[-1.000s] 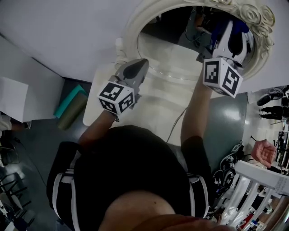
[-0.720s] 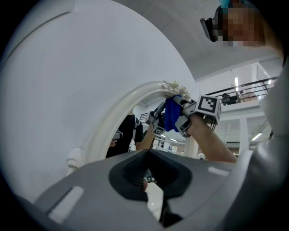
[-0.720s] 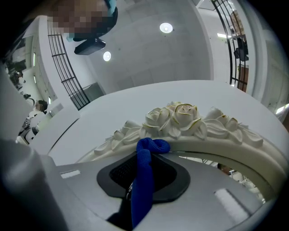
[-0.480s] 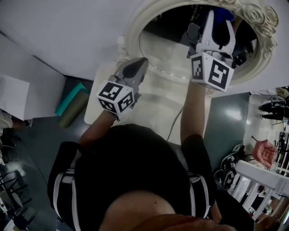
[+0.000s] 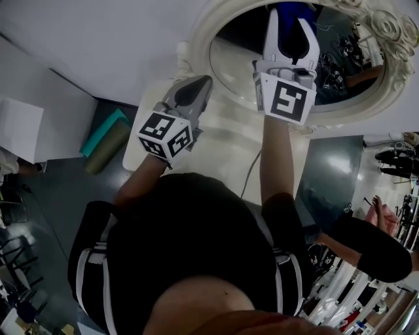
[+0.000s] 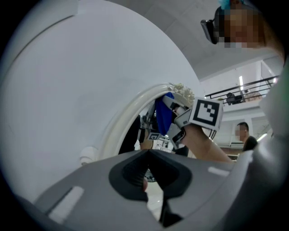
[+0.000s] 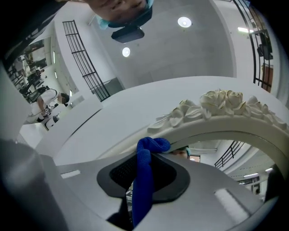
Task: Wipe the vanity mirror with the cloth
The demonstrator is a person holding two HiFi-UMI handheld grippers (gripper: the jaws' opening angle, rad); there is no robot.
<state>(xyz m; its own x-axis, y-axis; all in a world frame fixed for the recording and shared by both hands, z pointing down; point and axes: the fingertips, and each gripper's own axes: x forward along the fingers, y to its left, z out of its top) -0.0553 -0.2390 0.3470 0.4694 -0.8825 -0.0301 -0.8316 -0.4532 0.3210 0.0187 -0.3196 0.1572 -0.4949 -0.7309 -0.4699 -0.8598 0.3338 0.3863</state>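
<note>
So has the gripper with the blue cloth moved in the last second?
Yes. The right gripper holding the cloth has slid left across the mirror, away from its rose-carved right rim.

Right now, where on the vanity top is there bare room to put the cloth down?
Bare tabletop lies between the left gripper and the right forearm, below the mirror frame. A cable crosses its near edge. Crowded: right gripper and cloth at the glass.

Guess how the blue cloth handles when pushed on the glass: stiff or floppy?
Probably floppy: the blue cloth folds over above the right gripper pinching it. Likely light, since a narrow pinch holds it. Its nubby weave looks grippy, so it may drag rather than slip.
</note>
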